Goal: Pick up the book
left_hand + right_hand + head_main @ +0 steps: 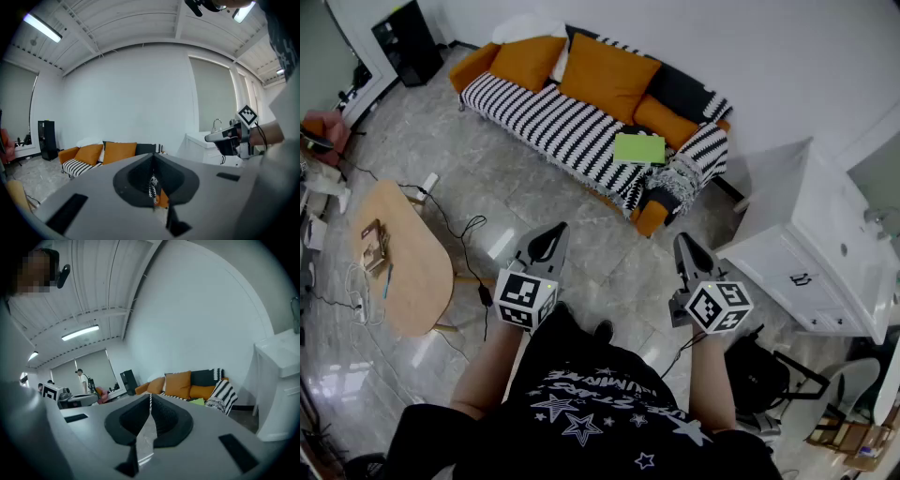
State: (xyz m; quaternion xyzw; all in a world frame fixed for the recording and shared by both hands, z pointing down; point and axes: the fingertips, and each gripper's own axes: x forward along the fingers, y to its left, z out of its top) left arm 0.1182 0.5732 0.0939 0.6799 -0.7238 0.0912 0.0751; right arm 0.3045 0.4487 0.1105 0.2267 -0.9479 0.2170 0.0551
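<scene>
Book [639, 148]: thin, flat, bright green, rectangular, with a plain cover and no print legible in the head view. Lies on the black-and-white striped seat of the sofa [546, 120], toward its right end as the head view shows it, one long edge roughly parallel to the seat front. Sits just in front of an orange cushion [664, 120] and close to a black-and-white patterned pillow [680, 178] slumped at the sofa's corner. Shows in the right gripper view only as a small green patch on the seat, beside that same pillow. More orange cushions along the sofa's back, a dark one among them.

In front of the sofa, grey marbled floor [534, 202]. Over it, well apart from the book, left gripper [553, 234] and right gripper [684, 242], side by side before the person's black star-printed shirt [600, 412], both pointed toward the sofa and tilted slightly down. Left jaws pressed together at the tips, nothing gripped, only a sliver of the sofa visible through the slit behind them. Right jaws likewise closed tip to tip, nothing between them.

To the left, a rounded wooden table [412, 281] with cables trailing beside it; to the right, a white cabinet [797, 253].
</scene>
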